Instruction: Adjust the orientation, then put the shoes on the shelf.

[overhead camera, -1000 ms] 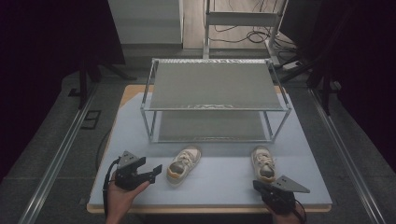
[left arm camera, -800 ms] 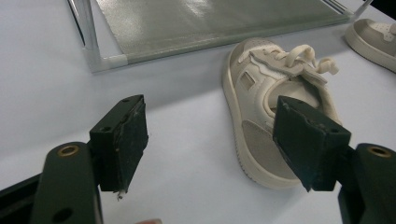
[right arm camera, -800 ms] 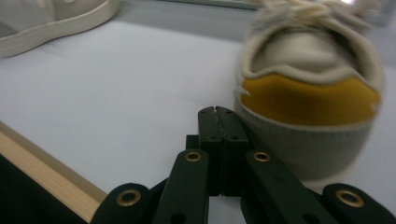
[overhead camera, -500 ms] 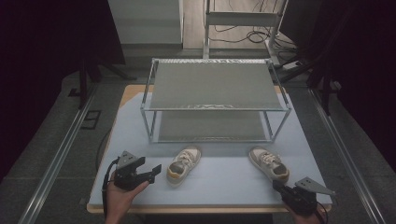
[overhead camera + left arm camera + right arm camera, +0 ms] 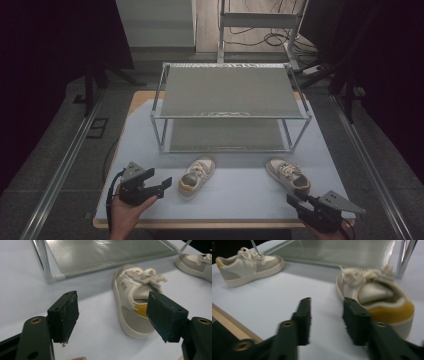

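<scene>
Bare table lies between the left shoe and the right shoe, wide enough for a gripper to pass. Behind them the two-tier rack bars the way, its front posts just beyond the shoes. A low gap runs between its shelves. Strips of table flank the rack on both sides.

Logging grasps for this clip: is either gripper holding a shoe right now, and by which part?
Nothing is held. The left gripper is open short of the left shoe; the right gripper, jaws just opening, is empty beside the right shoe.
</scene>
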A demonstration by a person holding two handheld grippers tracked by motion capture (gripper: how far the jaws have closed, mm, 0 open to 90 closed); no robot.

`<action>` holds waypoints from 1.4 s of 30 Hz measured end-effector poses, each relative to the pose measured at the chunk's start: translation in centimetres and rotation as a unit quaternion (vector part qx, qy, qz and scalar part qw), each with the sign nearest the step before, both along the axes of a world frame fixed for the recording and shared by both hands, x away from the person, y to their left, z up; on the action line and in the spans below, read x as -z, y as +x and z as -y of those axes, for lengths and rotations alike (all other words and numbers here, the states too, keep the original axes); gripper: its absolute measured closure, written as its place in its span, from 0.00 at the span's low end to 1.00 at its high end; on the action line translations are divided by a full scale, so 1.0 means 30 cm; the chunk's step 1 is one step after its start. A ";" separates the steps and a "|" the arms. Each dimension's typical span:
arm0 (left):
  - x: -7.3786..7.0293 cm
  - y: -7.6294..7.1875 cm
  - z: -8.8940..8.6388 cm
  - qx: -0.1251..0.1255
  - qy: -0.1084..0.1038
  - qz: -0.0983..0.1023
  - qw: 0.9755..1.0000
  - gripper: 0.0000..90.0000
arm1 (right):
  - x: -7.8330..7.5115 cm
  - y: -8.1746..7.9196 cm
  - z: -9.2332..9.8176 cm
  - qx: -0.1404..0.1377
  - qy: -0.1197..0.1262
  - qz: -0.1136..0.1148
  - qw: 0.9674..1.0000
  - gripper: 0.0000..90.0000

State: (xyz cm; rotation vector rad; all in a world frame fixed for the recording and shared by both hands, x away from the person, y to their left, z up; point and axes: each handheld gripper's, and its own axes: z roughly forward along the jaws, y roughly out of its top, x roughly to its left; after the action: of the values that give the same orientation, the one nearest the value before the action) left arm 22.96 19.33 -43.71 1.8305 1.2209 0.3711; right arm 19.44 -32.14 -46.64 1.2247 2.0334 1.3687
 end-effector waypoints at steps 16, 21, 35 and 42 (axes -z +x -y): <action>-0.089 -0.025 0.052 0.028 0.011 0.019 0.999 0.24 | -0.109 0.087 0.002 0.026 -0.027 0.018 0.999 0.28; -0.094 -0.007 0.098 0.041 0.021 0.011 0.999 0.23 | -0.112 0.135 0.013 0.041 -0.034 0.006 0.999 0.20; 0.047 0.093 0.273 0.052 0.091 -0.056 0.993 0.16 | -0.019 0.231 0.035 0.055 -0.058 -0.060 0.995 0.12; 0.101 0.121 0.301 0.048 0.104 -0.079 0.990 0.16 | 0.041 0.261 0.029 0.049 -0.077 -0.094 0.991 0.12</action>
State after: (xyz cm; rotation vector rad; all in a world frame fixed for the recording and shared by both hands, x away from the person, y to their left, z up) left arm 26.60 10.30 -46.73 2.1248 1.2323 0.3130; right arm 27.28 -33.02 -47.87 1.4089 2.1284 1.0660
